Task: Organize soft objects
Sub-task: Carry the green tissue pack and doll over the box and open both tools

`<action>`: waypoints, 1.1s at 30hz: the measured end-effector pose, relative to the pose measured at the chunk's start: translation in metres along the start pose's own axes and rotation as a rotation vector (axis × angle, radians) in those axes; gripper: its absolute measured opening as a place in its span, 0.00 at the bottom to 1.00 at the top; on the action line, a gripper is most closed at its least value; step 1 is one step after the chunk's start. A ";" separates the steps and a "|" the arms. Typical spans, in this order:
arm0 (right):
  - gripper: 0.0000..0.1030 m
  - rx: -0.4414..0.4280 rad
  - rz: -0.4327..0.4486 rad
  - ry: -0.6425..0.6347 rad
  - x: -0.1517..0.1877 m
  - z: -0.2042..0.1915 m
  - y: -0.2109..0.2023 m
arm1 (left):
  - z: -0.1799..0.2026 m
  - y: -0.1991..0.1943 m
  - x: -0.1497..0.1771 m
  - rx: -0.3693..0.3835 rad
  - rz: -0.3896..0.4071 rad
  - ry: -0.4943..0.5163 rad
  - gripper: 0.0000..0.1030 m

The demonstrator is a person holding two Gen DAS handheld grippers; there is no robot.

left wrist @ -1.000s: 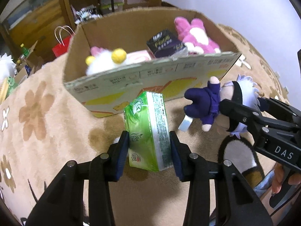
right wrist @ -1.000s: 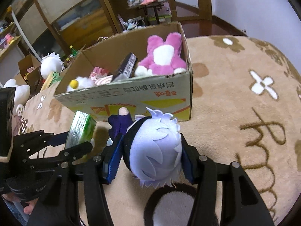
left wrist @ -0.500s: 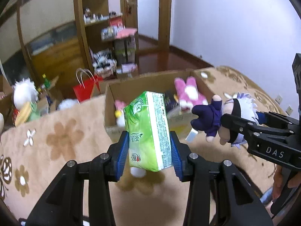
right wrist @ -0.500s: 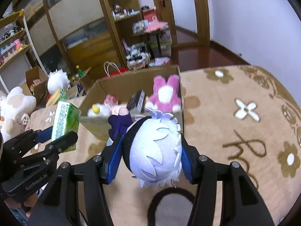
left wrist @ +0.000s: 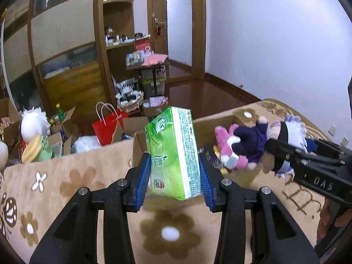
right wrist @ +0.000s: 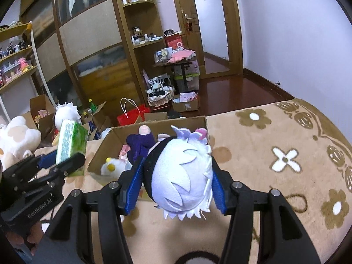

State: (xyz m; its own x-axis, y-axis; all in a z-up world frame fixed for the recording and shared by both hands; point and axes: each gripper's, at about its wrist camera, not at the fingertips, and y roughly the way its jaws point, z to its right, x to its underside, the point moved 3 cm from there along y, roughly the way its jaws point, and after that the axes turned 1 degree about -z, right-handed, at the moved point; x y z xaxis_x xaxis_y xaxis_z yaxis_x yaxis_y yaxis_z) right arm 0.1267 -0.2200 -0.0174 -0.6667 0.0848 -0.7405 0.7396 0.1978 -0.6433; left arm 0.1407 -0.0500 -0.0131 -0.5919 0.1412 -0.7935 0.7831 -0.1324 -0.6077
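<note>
While box (right wrist: 110, 136) already holding several plushies, left gripper (left wrist: 173, 182) clamping tissue pack (left wrist: 173, 154), right gripper (right wrist: 176, 184) clamping doll (right wrist: 182, 176); both awaiting drop-in.

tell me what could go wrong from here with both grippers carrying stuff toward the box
1. The left gripper pinches only the lower part of the green tissue pack; the soft pack may tilt or slip out before reaching the cardboard box.
2. The right gripper grips the white-haired doll by its head, so the dangling body could catch on the box rim.
3. The two grippers sit close together and could collide over the box, which already holds toys.
</note>
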 end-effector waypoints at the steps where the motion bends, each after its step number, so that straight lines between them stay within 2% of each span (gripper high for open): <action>1: 0.57 0.001 0.003 0.000 -0.001 0.001 0.002 | 0.000 0.004 -0.004 0.002 0.009 0.002 0.39; 7: 0.57 0.019 0.028 -0.028 -0.011 0.002 0.017 | -0.006 0.027 -0.011 -0.001 0.018 -0.007 0.40; 13: 0.57 0.024 0.036 -0.055 -0.011 0.001 0.034 | -0.008 0.051 -0.009 0.007 -0.009 0.002 0.40; 17: 0.57 -0.013 0.019 -0.015 -0.012 0.006 0.046 | -0.004 0.063 -0.009 0.017 -0.030 0.019 0.40; 33: 0.59 -0.011 -0.016 -0.061 -0.007 -0.001 0.064 | -0.002 0.082 0.002 0.033 -0.104 0.036 0.41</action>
State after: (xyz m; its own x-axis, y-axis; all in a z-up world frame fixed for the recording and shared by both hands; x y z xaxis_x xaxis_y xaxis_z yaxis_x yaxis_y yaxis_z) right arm 0.1789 -0.2064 -0.0534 -0.6712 0.0219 -0.7409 0.7278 0.2093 -0.6531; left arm 0.2039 -0.0583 -0.0646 -0.6616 0.1907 -0.7252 0.7111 -0.1472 -0.6875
